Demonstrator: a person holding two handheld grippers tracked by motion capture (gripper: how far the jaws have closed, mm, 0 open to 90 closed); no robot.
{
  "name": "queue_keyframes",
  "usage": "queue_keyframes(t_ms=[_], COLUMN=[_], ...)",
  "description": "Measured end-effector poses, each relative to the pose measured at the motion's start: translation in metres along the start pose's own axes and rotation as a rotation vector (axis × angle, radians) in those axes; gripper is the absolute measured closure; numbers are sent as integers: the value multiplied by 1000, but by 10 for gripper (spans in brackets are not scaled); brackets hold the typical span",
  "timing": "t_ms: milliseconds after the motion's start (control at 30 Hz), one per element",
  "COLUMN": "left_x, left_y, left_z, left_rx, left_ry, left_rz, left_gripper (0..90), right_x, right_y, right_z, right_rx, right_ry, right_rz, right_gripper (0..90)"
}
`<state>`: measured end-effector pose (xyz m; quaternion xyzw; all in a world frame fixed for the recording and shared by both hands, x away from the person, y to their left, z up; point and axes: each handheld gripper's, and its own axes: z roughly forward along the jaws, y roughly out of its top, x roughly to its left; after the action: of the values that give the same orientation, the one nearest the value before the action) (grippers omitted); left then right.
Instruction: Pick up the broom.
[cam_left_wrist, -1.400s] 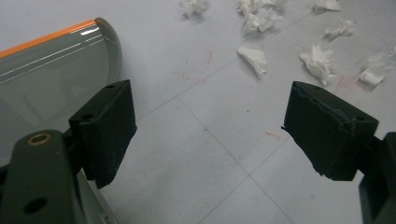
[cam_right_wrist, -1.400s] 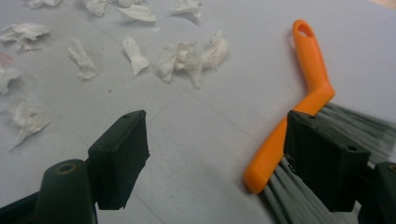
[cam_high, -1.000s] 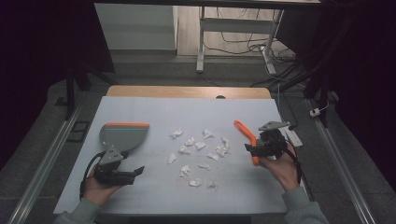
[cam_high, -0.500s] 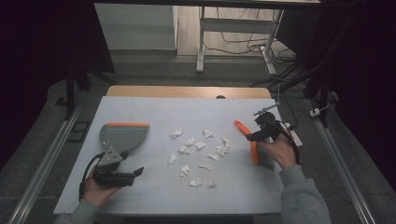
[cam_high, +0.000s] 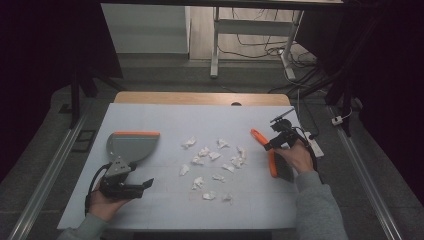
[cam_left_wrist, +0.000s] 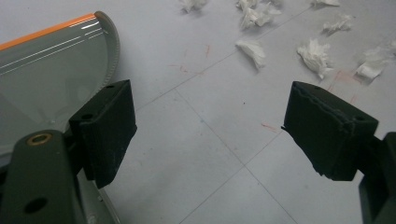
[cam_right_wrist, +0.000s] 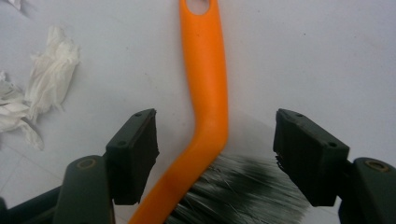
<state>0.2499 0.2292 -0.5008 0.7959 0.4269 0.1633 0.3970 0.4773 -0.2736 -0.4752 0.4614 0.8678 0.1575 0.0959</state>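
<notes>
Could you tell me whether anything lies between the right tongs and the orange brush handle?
Nothing visible does. The right tongs are open, with the orange brush handle lying between the jaws and bare table on either side. The paper scraps sit off to one side.

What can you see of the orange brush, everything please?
The brush is a hand brush with a smooth, plastic-looking orange handle that bends partway along and ends in a hanging hole at the far tip. Grey-black bristles fan out under the near end. It lies flat on the white table, at its right side, just right of the scattered paper scraps. The right hand-held gripper straddles the handle near the bend with its jaws open; neither jaw touches it.
</notes>
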Motion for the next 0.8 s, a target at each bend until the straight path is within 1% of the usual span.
queue_keyframes(t_ms=[33,133,167,200,233,267,300,333,367,400,433,500,533,567,600,667,733,800], left_x=[0,0,0,0,0,0,0,0,0,0,0,0,-1,-1,-2,-3,-3,-2], left_y=[0,0,0,0,0,0,0,0,0,0,0,0,0,0,0,0,0,0], left_z=[0,1,2,2,2,1,1,1,1,1,2,4,4,4,4,4,3,3], left_rx=[-1,4,5,5,4,3,2,1,1,4,6,13,14,14,13,12,11,8], left_ry=[0,-3,-4,-5,-5,-4,-5,-3,-3,-4,-4,-6,-7,-7,-5,-4,-3,-4], left_rz=[-1,0,0,0,0,0,-2,-2,-2,-3,-3,-3,-2,1,4,6,7,6], left_gripper=[178,177,177,177,177,177,177,178,178,177,177,177,177,177,178,178,178,178], right_x=[0,2,2,3,3,3,3,3,3,4,5,7,7,7,7,9,8,6], right_y=[0,5,5,7,7,8,8,8,8,8,9,10,10,10,11,11,11,10], right_z=[0,6,6,10,10,12,12,14,15,16,17,17,17,17,17,18,17,15], right_rx=[0,45,45,73,73,96,96,107,118,126,125,129,129,131,133,135,135,142], right_ry=[0,-1,-1,-23,-23,-26,-26,-20,-18,-9,-26,-36,-36,-40,-43,-52,-45,-24], right_rz=[0,-7,-7,-17,-17,-12,-12,-5,-7,-9,-6,14,14,23,16,16,12,21], right_gripper=[341,412,412,453,453,527,527,547,582,598,639,665,665,686,689,692,694,694])
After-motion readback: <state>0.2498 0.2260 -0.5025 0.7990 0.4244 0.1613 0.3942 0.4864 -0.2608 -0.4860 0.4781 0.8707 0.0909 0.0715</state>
